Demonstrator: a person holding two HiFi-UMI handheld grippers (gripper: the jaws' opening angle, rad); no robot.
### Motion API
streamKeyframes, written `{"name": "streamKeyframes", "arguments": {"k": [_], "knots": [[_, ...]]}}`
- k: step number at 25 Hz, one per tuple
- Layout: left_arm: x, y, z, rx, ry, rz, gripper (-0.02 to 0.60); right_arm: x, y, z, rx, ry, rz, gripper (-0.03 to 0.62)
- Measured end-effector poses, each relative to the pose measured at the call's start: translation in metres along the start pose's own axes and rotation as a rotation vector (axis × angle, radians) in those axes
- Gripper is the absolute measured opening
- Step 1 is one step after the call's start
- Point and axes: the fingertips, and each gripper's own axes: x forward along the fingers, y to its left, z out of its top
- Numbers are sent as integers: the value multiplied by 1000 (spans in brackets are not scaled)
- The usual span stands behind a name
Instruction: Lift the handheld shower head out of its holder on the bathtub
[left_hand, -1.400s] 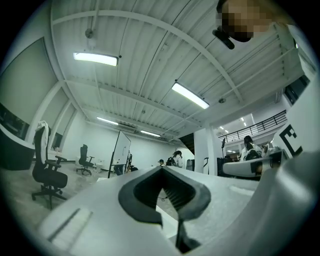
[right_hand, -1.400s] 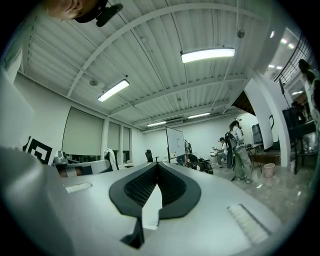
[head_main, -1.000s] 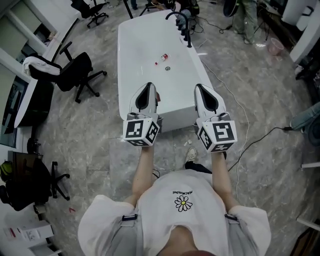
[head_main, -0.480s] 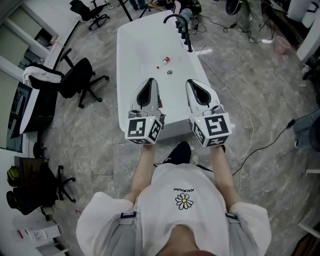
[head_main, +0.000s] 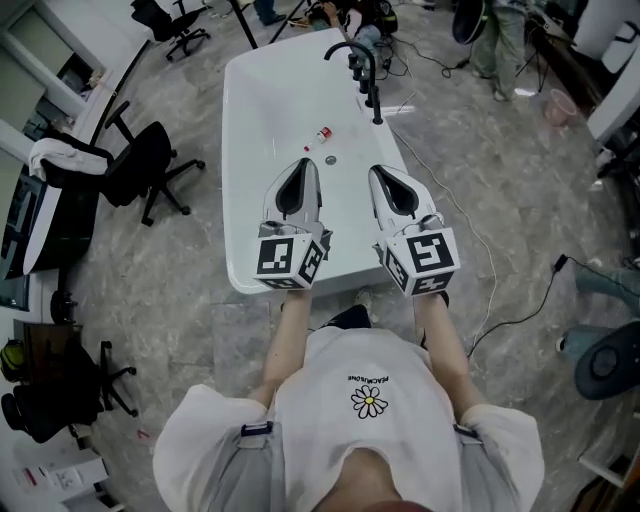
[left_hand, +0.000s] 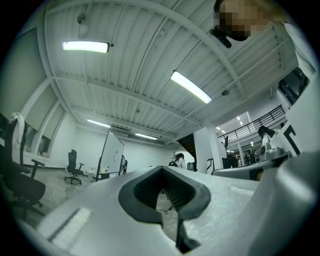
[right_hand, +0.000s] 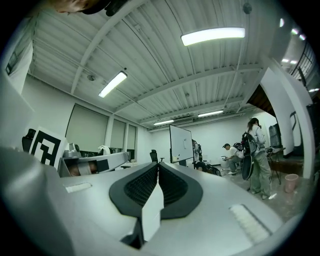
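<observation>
The white bathtub (head_main: 260, 110) lies ahead in the head view. A black faucet (head_main: 350, 50) and the black handheld shower head (head_main: 376, 102) stand upright on its far right rim. My left gripper (head_main: 298, 172) and right gripper (head_main: 384, 174) hover side by side over the tub's near end, well short of the shower head. Each is shut with nothing in it. The left gripper (left_hand: 162, 172) and right gripper (right_hand: 157, 167) views point up at the ceiling and the room and show their jaws closed. A small red-and-white item (head_main: 322, 133) lies in the tub near the drain (head_main: 331, 159).
Black office chairs (head_main: 150, 165) stand to the tub's left. A cable (head_main: 470, 225) runs over the floor on the right. A pink bin (head_main: 560, 105) and a round fan (head_main: 605, 365) are at the right. People stand beyond the tub's far end (right_hand: 257, 150).
The view has moved closer to the tub. Both grippers, formerly at its near edge, now hang over its near end, and the right gripper has shifted left. Both stay shut.
</observation>
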Motion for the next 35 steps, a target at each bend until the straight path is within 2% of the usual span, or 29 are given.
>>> {"name": "streamKeyframes", "arguments": {"k": [5,8,10,14,20,25,29,31,35], "knots": [[31,50,-8,-39,-25,34,0,63,-15,2,-20,9,13,39],[50,68,-12,-21,-25,21,0,94,-26,3,-32,24,5,55],[64,73,-12,2,-15,6,0,112,-33,1,-47,36,2,63],[90,76,-14,-9,-15,-10,0,140,-45,-2,-106,67,13,77],[130,66,-23,-18,-5,15,0,155,-90,-17,-60,99,26,83],[151,66,-35,-2,23,41,0,171,-131,-38,-15,141,6,115],[171,78,-46,-26,-6,64,0,191,-155,-57,6,163,-4,128],[188,84,-60,-28,5,60,0,212,-169,-71,-2,183,-11,133],[232,81,-111,-36,63,21,0,259,-214,-143,15,309,-3,177]]}}
